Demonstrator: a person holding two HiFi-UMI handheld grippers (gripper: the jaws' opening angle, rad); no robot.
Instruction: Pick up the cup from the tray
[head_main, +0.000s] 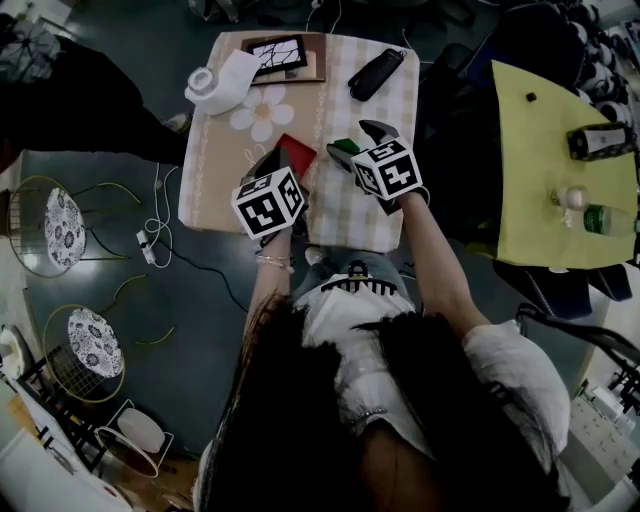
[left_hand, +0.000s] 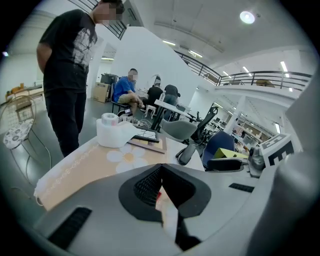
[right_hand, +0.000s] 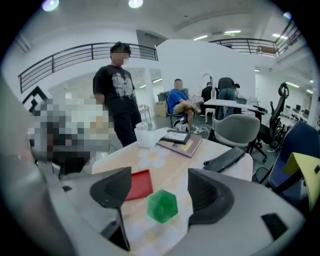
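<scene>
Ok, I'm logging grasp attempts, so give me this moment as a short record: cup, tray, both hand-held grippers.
cup: green, on the tablecloth beside the tray
tray: red, flat, left of cup in right gripper view
right hand-held gripper: open, jaws either side of cup, not touching
left hand-held gripper: jaws together, at the tray

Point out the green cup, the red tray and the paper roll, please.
green cup (right_hand: 162, 205), right gripper view, middle of its side
red tray (right_hand: 140, 184), right gripper view, its flat floor
paper roll (left_hand: 111, 134), left gripper view, its white side
</scene>
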